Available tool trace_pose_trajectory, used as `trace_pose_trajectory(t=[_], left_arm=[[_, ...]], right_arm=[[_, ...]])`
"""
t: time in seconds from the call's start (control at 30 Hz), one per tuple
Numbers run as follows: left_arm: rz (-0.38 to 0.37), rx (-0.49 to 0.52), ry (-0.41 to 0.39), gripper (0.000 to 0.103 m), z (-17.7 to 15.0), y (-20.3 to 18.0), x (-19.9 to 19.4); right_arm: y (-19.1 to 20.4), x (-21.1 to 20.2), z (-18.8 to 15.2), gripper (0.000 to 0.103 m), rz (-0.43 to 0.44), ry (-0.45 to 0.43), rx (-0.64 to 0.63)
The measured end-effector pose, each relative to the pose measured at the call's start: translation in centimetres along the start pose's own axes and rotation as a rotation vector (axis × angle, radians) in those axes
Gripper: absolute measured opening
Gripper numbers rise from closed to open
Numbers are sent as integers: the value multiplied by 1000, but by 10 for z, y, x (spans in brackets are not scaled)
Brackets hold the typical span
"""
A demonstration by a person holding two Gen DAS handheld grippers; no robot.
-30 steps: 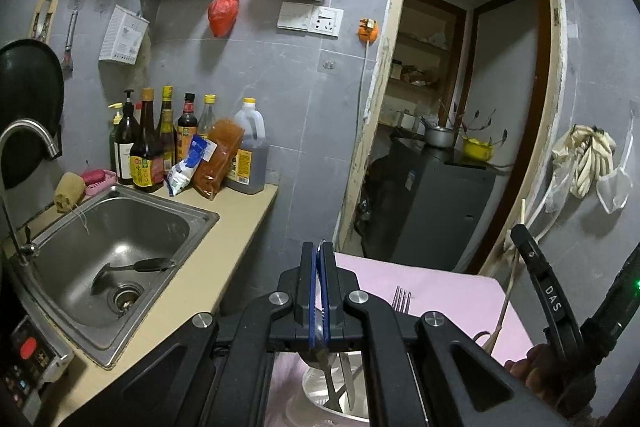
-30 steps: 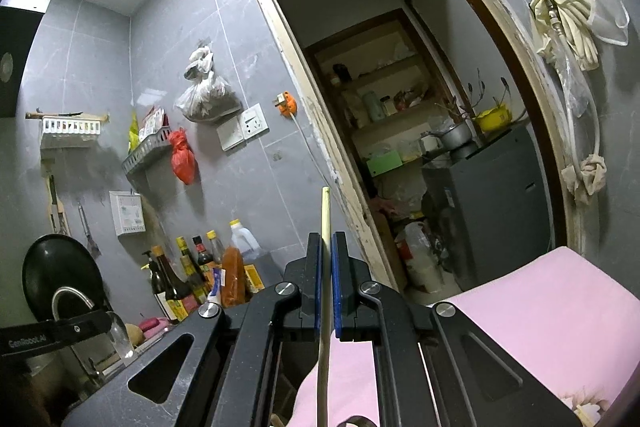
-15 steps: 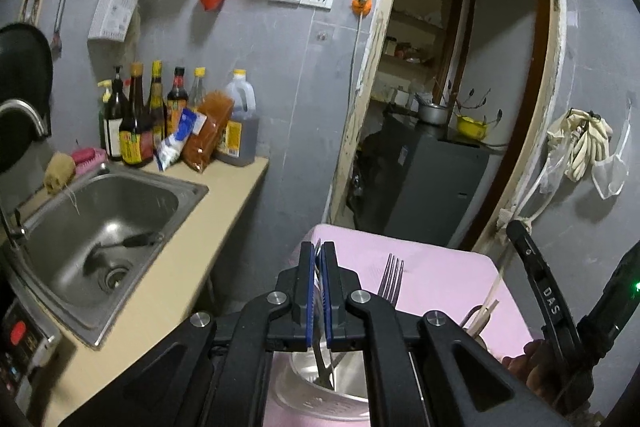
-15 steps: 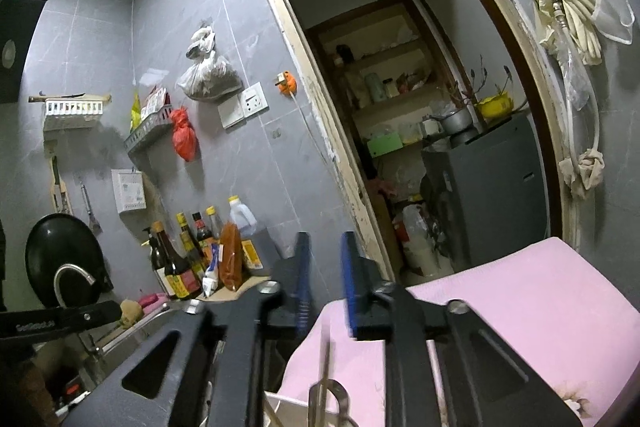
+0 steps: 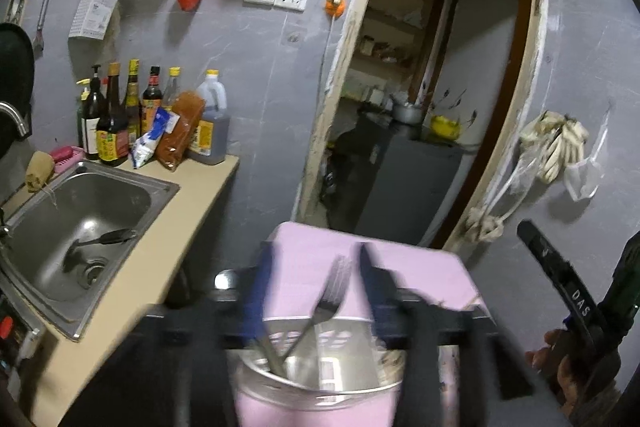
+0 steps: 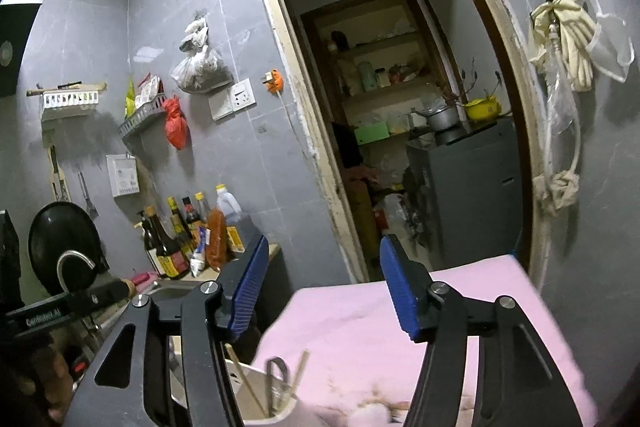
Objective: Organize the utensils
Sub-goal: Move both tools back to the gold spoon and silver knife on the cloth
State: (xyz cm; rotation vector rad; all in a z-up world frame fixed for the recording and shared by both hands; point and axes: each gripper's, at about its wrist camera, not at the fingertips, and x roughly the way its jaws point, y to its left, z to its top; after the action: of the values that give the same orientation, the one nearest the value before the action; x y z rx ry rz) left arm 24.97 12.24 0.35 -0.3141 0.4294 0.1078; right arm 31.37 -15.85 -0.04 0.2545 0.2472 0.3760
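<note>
A pink-covered tabletop (image 5: 420,267) was seen ahead of both grippers, beside a beige counter with a steel sink (image 5: 84,211) set into it. On the pink surface, a round metal utensil holder (image 5: 320,375) was placed directly below the left gripper (image 5: 314,291), whose blue fingers (image 5: 256,291) were spread wide and blurred, with nothing held between them. A fork (image 5: 326,303) was leaned inside that holder, tines up and tilted to the right, beside another metal handle that could not be made out clearly. The right gripper (image 6: 322,287) was likewise opened wide, its fingers (image 6: 400,291) empty. Below it, at the near left corner of the tabletop, a white holder (image 6: 256,399) was seen; chopsticks (image 6: 246,381) and a metal looped handle (image 6: 276,383) were stood in it, slanted apart
</note>
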Motion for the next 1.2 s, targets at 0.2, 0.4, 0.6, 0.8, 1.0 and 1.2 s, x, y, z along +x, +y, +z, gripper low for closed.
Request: trace_pose_trajectory(t=[0.2,0.4,0.6,0.8,1.0,1.2], left_arm=[[-37,16,-28,69,-2,-31,-6],[-61,67,-78,95,-8,-69,-15],[-74,102,-100,102,-24,-107,-15],[-85,145,-88,102,-48,-143,-9],[-89,159,-54,102,-73,-167,3],[-91,182,29,102,-101,-180,23]], right_arm=[[-27,-32,20,73,-49,2,-32],[-57,-64,33,98,-105,2,-62],[-82,-84,40,101,-141,-10,-103],[-108,-96,39,101,-161,-5,-132],[-138,-96,25,101,-188,39,-122],[-167,-90,3,101,-227,95,-97]])
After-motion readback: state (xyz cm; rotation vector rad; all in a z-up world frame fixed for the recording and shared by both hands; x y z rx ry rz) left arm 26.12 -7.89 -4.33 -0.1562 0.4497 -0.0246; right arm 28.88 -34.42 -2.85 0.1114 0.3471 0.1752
